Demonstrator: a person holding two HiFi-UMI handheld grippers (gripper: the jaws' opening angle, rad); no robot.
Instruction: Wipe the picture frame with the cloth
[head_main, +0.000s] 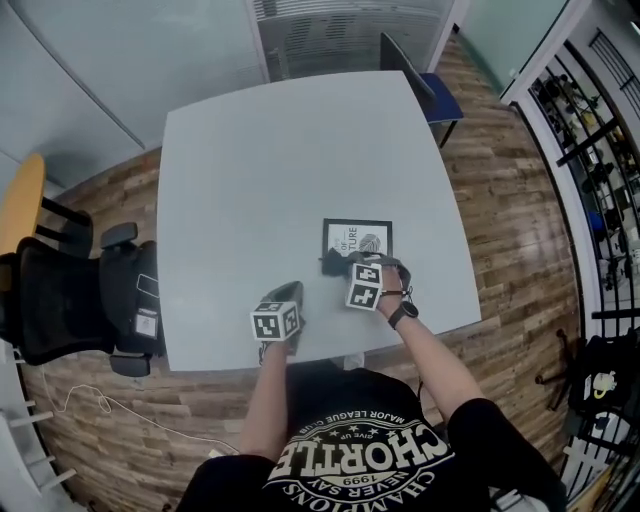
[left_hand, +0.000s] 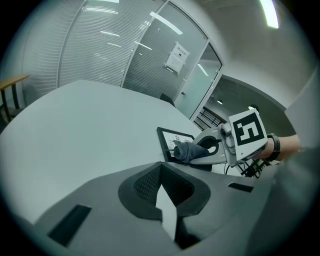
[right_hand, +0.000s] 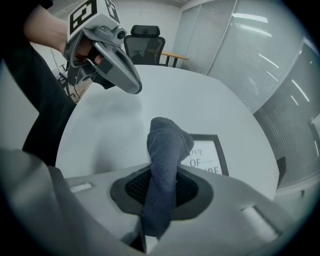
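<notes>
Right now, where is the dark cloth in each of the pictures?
Head view: the cloth is just below the middle, at the picture frame's lower left corner.
Left gripper view: right of the middle, in front of the frame.
Right gripper view: in the centre, clamped between the jaws and sticking up.
Shared landmark: the black-edged picture frame, next to the cloth in all three views.

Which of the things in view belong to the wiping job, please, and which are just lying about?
Job in hand: cloth, picture frame, right gripper shut on the cloth.
Just about: left gripper, shut and empty; black office chair; blue chair.
</notes>
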